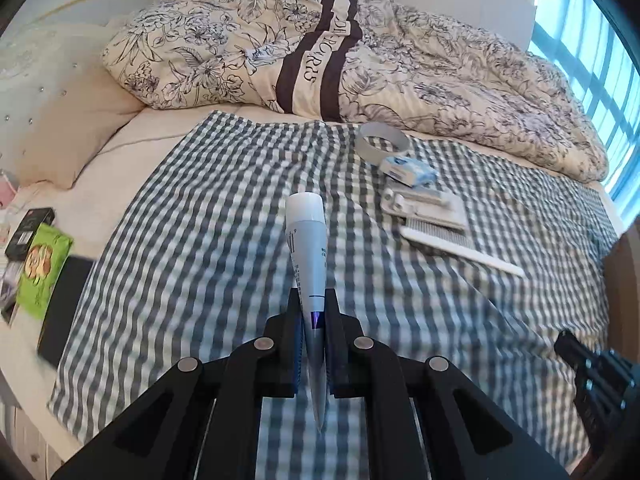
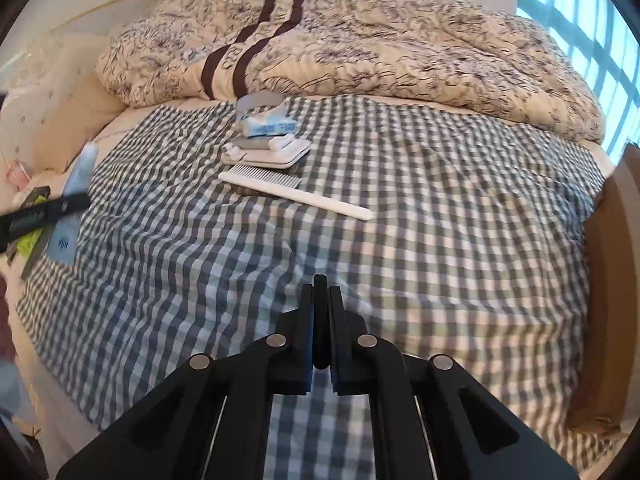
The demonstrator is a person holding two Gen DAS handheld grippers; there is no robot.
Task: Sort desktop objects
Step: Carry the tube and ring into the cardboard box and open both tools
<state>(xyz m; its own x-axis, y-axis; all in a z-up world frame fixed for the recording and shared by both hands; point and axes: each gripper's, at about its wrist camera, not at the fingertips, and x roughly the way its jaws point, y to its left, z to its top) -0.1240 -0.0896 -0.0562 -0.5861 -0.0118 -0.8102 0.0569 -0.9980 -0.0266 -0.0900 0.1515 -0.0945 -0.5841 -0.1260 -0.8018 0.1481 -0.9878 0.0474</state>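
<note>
Left gripper [image 1: 313, 300] is clamped on a white and grey tube [image 1: 308, 256], cap end pointing away from the camera, tail end pinched between the two black fingers. The tube is held off the checked cloth [image 1: 200, 220], over its middle.

Right gripper [image 2: 320, 292] has its fingers pressed together on a thin dark object [image 2: 320, 320]; only its narrow edge shows, so what it is cannot be told. It hangs over the near part of the cloth.

A row of things lies on the far side of the cloth: a grey ring of tape [image 1: 382, 140] nearest the quilt [image 1: 400, 60], a small blue and white packet [image 1: 408, 170] touching it, then a flat white case [image 1: 424, 206], then a white comb [image 1: 456, 250] with its handle pointing toward the right edge of the cloth.

Off the cloth on the left: a green packet [image 1: 44, 268] beside a small black box [image 1: 30, 232], both on the bare sheet near a beige pillow [image 1: 76, 120]. The flowered quilt is bunched along the far side of the bed.
</note>
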